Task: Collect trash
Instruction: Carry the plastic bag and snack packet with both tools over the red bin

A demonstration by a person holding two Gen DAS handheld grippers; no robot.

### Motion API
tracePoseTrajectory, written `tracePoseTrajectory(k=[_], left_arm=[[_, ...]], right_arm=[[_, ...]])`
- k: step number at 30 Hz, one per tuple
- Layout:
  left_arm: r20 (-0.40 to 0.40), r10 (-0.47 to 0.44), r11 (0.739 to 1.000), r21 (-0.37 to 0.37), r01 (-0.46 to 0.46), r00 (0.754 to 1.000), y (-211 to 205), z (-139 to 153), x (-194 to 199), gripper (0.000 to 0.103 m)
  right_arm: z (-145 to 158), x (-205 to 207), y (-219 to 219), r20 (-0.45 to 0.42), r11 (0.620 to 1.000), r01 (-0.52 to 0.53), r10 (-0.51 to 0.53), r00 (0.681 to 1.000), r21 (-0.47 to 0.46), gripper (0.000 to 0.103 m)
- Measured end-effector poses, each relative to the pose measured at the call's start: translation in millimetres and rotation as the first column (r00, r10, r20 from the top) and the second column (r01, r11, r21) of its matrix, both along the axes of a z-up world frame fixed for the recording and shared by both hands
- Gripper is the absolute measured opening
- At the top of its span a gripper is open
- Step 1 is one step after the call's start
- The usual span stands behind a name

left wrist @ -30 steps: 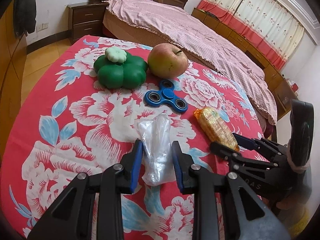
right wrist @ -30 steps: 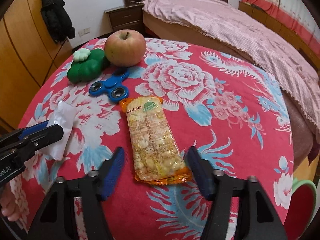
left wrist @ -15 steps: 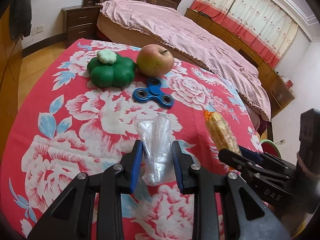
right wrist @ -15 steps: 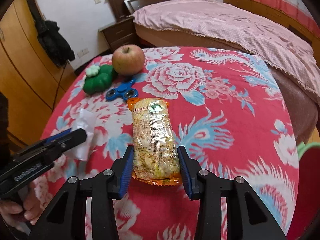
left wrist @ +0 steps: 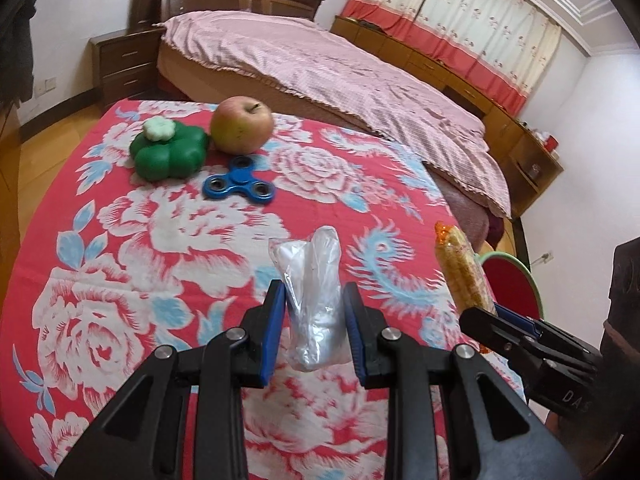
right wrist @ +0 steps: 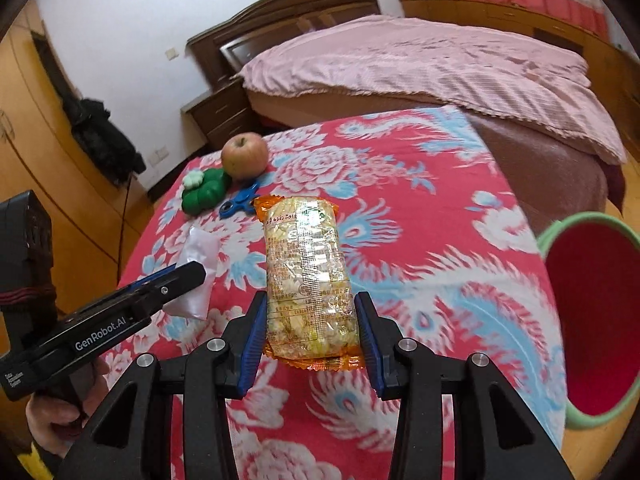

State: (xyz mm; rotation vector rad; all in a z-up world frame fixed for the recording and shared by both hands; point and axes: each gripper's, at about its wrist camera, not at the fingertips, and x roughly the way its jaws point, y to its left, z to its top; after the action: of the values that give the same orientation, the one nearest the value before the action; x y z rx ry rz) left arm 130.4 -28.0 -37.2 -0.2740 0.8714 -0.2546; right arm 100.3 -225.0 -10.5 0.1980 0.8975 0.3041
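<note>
My left gripper (left wrist: 314, 328) is shut on a crumpled clear plastic bag (left wrist: 316, 300) and holds it above the red floral tablecloth (left wrist: 160, 248). My right gripper (right wrist: 310, 332) is shut on an orange snack packet (right wrist: 306, 276), lifted off the table. The packet (left wrist: 464, 268) and the right gripper also show at the right of the left wrist view. The plastic bag (right wrist: 198, 272) and the left gripper show at the left of the right wrist view. A red bin with a green rim (right wrist: 592, 320) stands beside the table at the right.
A green clover-shaped toy (left wrist: 168, 152), an apple (left wrist: 242, 130) and a blue fidget spinner (left wrist: 240, 188) lie at the far side of the table. A bed with a pink cover (left wrist: 340, 68) is behind. Wooden wardrobes (right wrist: 44, 128) stand at the left.
My right gripper closed on the snack packet and lifted it. Both grippers rose and swung towards the right, bringing the red bin into view.
</note>
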Motion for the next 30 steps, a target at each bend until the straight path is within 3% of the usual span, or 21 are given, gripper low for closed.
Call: tracePoseTrajectory(k=[17,30], left_arm=[[0.031,-0.133,0.991,0.025,0.133,0.991,-54.3,21.8,-24.6,0.03],[0.05,-0.261,0.963,0.082,0.257,0.964,-113.3,30.4,-33.0,0.03]], right_arm=[[17.0,-50.7,-62.4,0.063,0.986,0.159,-0.162,0.985,0.057,0.044],[22.2,-80.2,-115.2,0.086,0.953,0.292,-0.298,0.951,0.084,0.044]])
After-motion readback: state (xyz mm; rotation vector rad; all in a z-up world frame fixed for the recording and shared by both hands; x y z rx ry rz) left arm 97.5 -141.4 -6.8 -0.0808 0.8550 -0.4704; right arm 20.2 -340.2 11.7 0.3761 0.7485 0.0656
